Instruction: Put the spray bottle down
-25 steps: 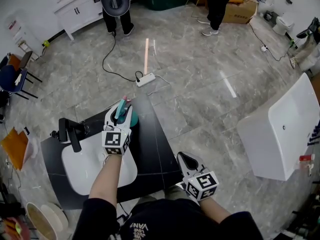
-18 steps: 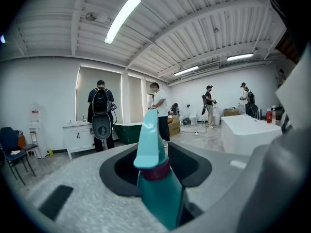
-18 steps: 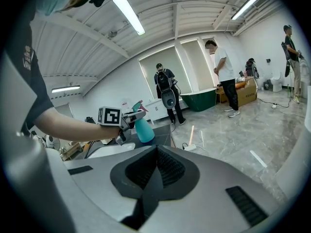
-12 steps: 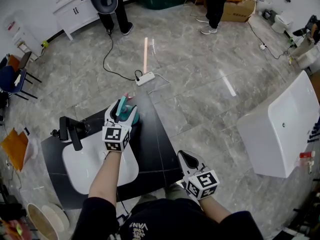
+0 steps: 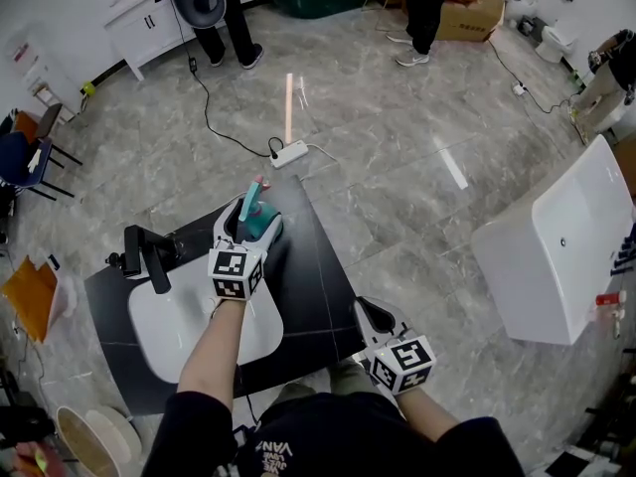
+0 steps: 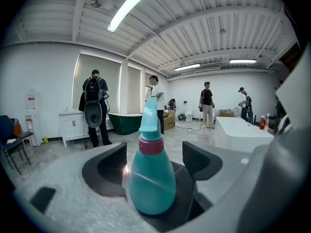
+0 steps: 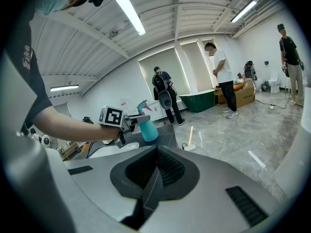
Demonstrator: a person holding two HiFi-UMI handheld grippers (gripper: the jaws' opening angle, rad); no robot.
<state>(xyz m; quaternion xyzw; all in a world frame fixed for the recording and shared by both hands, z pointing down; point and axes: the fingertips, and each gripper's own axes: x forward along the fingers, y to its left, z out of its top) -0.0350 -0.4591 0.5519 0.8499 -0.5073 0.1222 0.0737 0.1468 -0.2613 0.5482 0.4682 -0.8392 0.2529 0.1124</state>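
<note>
On the counter [image 5: 313, 276], spray bottle [image 6: 151, 178] standing, left tool [image 5: 252, 235] just opened around it, right tool [image 7: 155, 169] clenched.

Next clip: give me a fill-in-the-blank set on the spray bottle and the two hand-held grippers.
1. The spray bottle stands upright on the ____ counter.
2. The left hand-held gripper has its jaws ____, with the bottle between them.
3. The right hand-held gripper has its jaws ____ on nothing.
Missing words: black; open; shut.
Note: the left jaws have just been opening; their pads are clear of the bottle.
</note>
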